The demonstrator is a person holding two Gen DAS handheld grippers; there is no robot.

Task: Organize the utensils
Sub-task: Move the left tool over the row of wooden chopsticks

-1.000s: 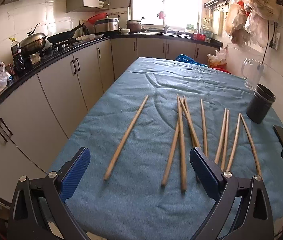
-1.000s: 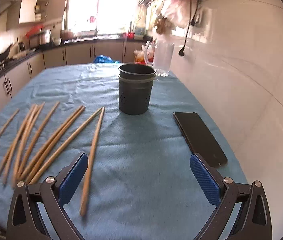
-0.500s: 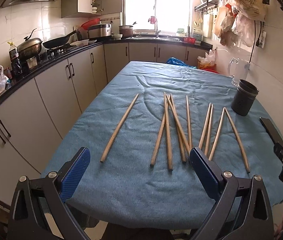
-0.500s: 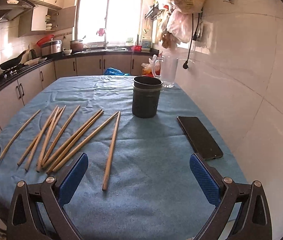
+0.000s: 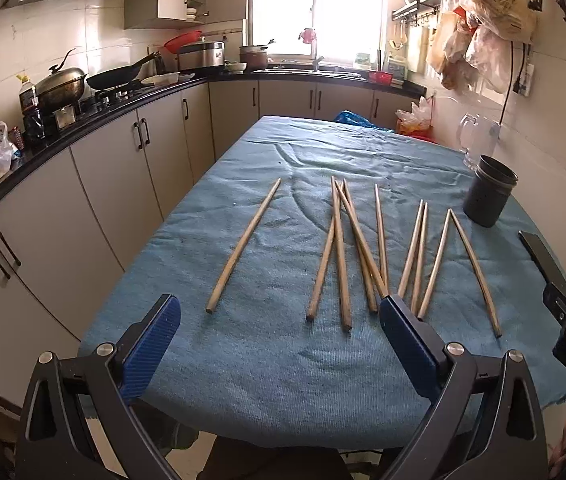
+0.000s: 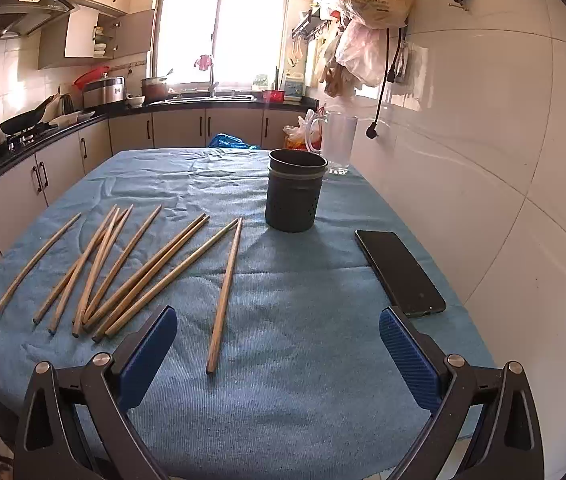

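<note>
Backing off from the cloth to the table's near edge, left tongs [image 5: 279, 344] and right tongs [image 6: 277, 344] gape wide, empty; nine wooden chopsticks [image 6: 225, 292] lie ahead, dark perforated cylindrical holder [image 6: 294, 196] beyond: sorting unstarted.

Your left gripper [image 5: 279, 344] and your right gripper [image 6: 279, 344] share one build: two black angular arms, each with triangular cut-outs and a pair of silver round-head screws near the top. Each arm ends in a blue pad [image 6: 146, 356] with fine ribbing across its face. In the left wrist view, your right gripper's black body bears pale lettering, partly legible as "DAS".
</note>
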